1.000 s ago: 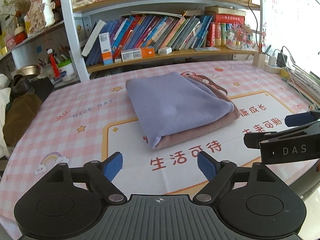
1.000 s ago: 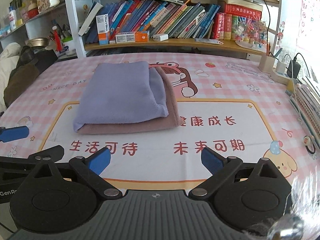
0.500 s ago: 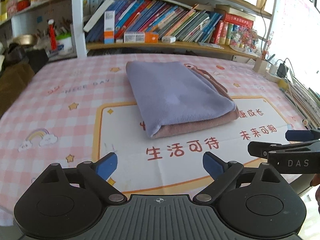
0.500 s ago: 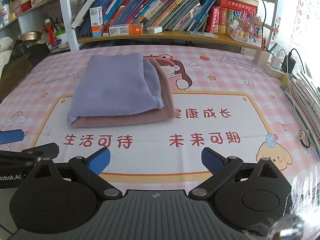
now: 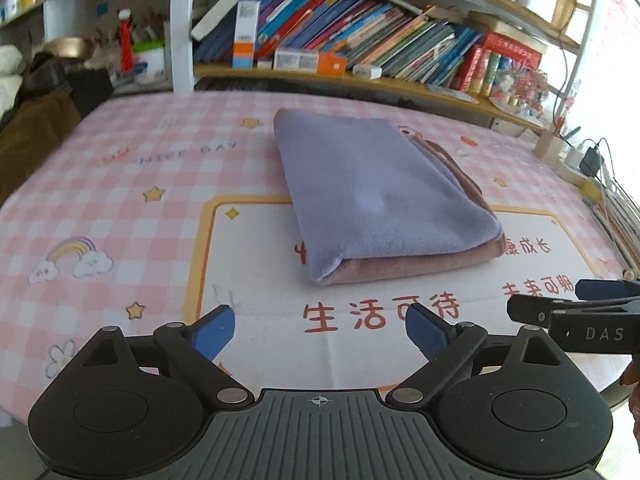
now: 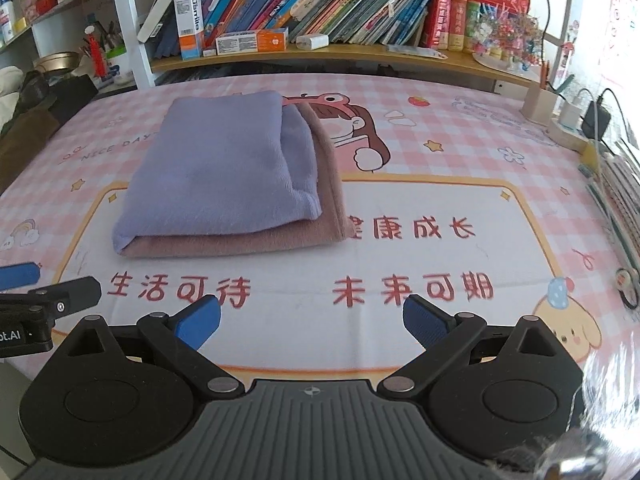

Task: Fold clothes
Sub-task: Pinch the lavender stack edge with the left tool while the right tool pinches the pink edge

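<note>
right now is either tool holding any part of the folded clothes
No. The left tool and the right tool are both open and empty, short of the folded purple garment lying on the pink one.

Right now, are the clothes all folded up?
It looks nearly finished. The purple cloth is folded and lies on the folded pink cloth in one neat stack. Nothing is in hand: the left hand-held gripper and right hand-held gripper are both open and empty, short of the stack. No unfolded clothes show on the table.
</note>
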Demonstrator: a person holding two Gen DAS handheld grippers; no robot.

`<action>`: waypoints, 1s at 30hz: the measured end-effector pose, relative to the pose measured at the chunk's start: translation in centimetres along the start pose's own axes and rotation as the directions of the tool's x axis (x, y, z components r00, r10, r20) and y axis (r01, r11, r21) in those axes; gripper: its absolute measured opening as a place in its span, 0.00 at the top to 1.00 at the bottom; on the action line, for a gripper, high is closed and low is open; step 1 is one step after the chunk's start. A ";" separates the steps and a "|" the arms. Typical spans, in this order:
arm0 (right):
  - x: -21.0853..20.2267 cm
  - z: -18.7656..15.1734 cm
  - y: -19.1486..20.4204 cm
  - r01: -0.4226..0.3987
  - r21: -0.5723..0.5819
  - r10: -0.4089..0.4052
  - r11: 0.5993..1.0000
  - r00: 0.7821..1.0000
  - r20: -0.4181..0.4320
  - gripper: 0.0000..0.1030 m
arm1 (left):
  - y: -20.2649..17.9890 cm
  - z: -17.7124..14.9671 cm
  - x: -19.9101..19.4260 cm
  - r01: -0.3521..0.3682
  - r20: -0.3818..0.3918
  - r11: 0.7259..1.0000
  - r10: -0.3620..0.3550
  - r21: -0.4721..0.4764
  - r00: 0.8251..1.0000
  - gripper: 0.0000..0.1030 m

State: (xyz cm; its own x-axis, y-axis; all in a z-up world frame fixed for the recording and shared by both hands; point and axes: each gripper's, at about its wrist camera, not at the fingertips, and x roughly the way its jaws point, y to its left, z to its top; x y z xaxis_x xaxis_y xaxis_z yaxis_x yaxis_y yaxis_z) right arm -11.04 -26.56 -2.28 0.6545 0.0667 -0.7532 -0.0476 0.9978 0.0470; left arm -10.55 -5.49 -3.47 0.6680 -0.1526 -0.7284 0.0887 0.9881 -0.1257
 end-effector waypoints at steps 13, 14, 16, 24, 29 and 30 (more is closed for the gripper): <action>5.2 4.4 -5.0 -0.226 0.202 0.237 0.953 0.971 -0.029 0.04 | 2.9 3.3 3.6 0.031 0.001 0.965 -0.031 -0.262 1.000 0.08; 6.1 4.9 -5.8 -0.246 0.248 0.263 0.937 0.964 -0.037 0.05 | 3.6 3.7 4.2 0.058 -0.004 0.951 -0.062 -0.304 0.998 0.08; 7.7 5.7 -7.0 -0.280 0.309 0.310 0.909 0.949 -0.050 0.05 | 4.5 4.4 5.3 0.088 0.005 0.929 -0.092 -0.358 0.996 0.08; 11.7 8.5 -8.8 -0.388 0.392 0.437 0.834 0.898 -0.042 0.09 | 5.1 6.5 8.7 0.082 -0.025 0.919 -0.099 -0.386 0.995 0.15; 13.5 9.7 -8.8 -0.415 0.412 0.477 0.811 0.877 -0.056 0.17 | 5.2 6.9 10.4 0.102 -0.047 0.907 -0.133 -0.409 0.990 0.17; 13.9 9.9 -8.8 -0.420 0.416 0.484 0.807 0.873 -0.059 0.22 | 5.3 7.0 10.7 0.107 -0.049 0.903 -0.140 -0.417 0.989 0.18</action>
State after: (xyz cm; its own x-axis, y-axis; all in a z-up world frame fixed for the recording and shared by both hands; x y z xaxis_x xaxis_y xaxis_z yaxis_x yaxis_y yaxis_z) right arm 5.93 -34.33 -6.62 0.5038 0.5413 -0.6732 0.0011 0.7789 0.6271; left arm 2.19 -1.76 -7.21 0.6117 -0.2903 -0.7359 -0.1566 0.8674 -0.4723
